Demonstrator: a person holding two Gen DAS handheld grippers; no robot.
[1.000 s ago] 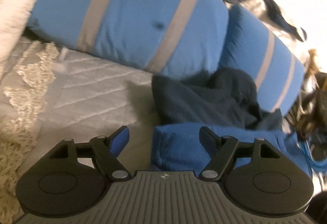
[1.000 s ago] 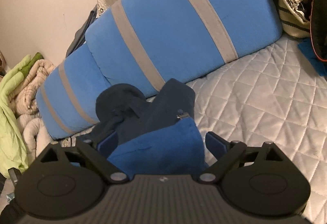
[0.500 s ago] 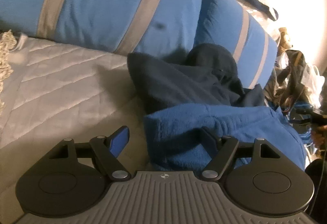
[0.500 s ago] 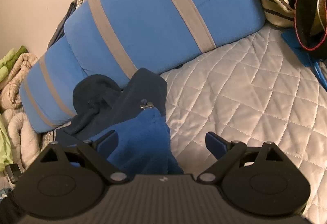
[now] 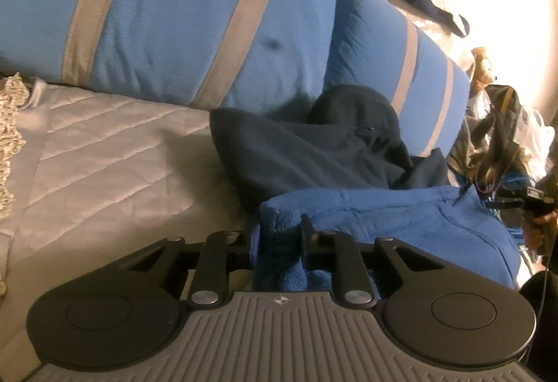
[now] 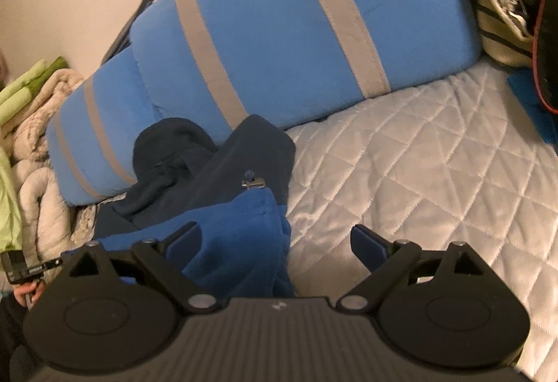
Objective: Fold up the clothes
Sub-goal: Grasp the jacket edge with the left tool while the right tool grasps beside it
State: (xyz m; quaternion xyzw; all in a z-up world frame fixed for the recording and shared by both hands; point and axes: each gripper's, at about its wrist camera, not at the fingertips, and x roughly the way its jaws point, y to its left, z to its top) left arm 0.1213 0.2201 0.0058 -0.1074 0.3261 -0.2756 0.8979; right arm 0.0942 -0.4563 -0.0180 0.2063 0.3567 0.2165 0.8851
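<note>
A fleece jacket lies on the quilted bed, with a bright blue body (image 5: 401, 218) and a navy upper part with hood (image 5: 314, 151). My left gripper (image 5: 279, 235) is shut on a corner edge of the blue fleece, which bunches between the fingers. In the right wrist view the same blue fleece (image 6: 237, 228) lies under and between the fingers of my right gripper (image 6: 275, 239), which is open and holds nothing. The navy part (image 6: 216, 165) with a metal zipper pull (image 6: 254, 184) lies just beyond it.
Two blue pillows with grey stripes (image 5: 195, 22) (image 6: 314, 22) lean behind the jacket. The white quilted bedspread (image 6: 418, 172) spreads to the right. Blankets and a green cloth (image 6: 31, 110) pile at left, a striped bag (image 6: 505, 15) at right. Lace trim (image 5: 10, 124) edges the bed.
My left gripper has closed on the corner of the blue fleece, having been open half a second ago. The right gripper stays open and has shifted a little over the fleece.
</note>
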